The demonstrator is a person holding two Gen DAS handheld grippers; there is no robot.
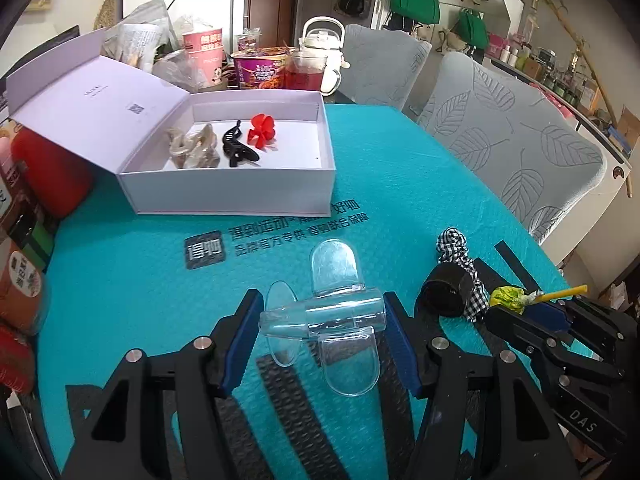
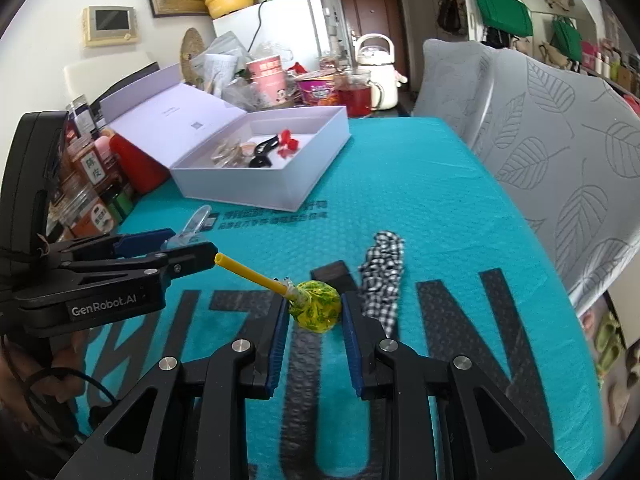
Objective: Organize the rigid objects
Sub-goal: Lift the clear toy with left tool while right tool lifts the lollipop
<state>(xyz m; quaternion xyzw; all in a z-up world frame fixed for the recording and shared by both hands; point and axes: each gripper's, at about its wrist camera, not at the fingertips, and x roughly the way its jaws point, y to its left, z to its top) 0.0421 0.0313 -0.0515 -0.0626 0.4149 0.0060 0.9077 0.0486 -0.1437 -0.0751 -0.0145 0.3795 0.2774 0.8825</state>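
My left gripper (image 1: 322,320) is shut on a clear plastic hair clip (image 1: 328,316), held just above the teal mat. My right gripper (image 2: 314,312) is shut on a lollipop (image 2: 316,306) in a yellow-green wrapper, its yellow stick pointing left; it also shows in the left wrist view (image 1: 508,298). An open white box (image 1: 240,190) at the far left of the mat holds a beige clip (image 1: 196,148), a black clip (image 1: 236,146) and a red clip (image 1: 262,130). A checked scrunchie (image 1: 460,260) and a black band (image 1: 446,288) lie between the grippers.
Cups, noodle tubs, a red-tea jug (image 1: 304,72) and a white kettle (image 1: 324,46) crowd the table's far end. Jars and a red can (image 1: 52,172) line the left edge. Two grey leaf-pattern chairs (image 1: 516,148) stand on the right.
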